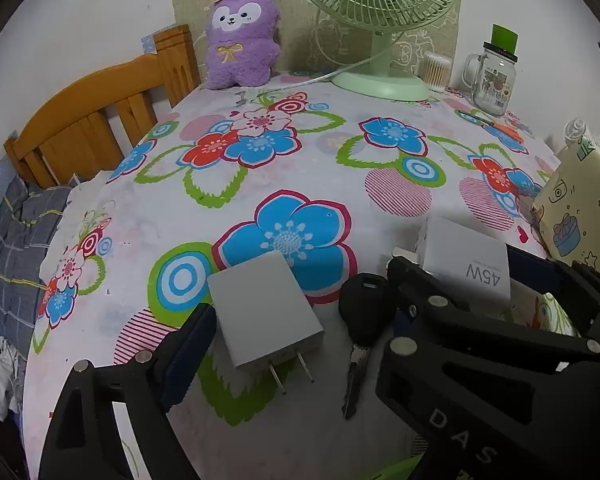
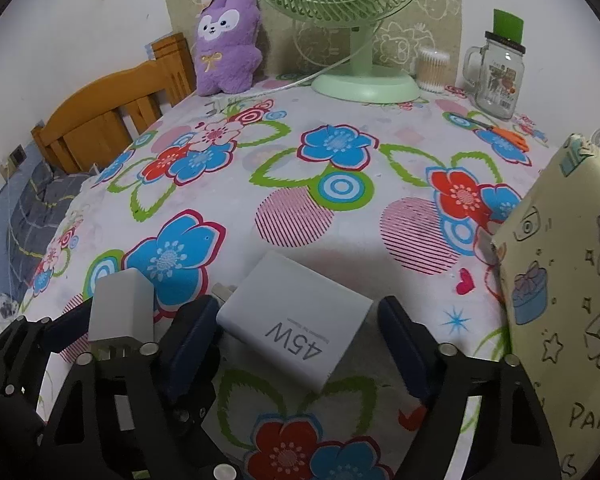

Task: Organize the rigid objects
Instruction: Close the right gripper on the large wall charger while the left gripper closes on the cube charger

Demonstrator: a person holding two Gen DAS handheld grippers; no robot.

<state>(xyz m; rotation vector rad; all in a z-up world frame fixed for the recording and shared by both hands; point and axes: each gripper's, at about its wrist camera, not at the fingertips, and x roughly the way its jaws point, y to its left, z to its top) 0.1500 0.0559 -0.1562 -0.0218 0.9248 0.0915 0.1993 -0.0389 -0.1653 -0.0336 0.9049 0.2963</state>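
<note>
Surface: table w/ floral-print cloth (image 1: 340,168), blue/red flowers, green leaves.
Left gripper (image 1: 300,320): black frame, blue pads, jaws wide apart. Straddles small white rectangular plug adapter (image 1: 266,316) and black-headed key (image 1: 362,320). Left pad (image 1: 188,354) just beside adapter's side; firm contact cannot be told. Nothing clamped.
Small adapter: flat on cloth, two metal prongs facing cam.
Key: flat on cloth, right of small adapter, blade toward cam, head just beside right gripper's finger.
Right gripper (image 2: 296,344): jaws open. Large white square charger marked "45W" (image 2: 296,320) lies between pads. Left pad (image 2: 192,340) at charger's edge; right pad (image 2: 404,344) stands clear w/ visible gap. Not gripped.
45W charger: flat on cloth, right of key, folded prongs at far-left end.
Box: pale yellow cartoon-print box (image 2: 560,280) upright at right edge, near charger.
Rear of table: purple plush toy (image 1: 240,40), green desk fan (image 1: 380,20), clear glass handled jar (image 1: 492,76), cotton-swab tub (image 1: 436,70).
Left of table: wooden headboard (image 1: 92,120).
</note>
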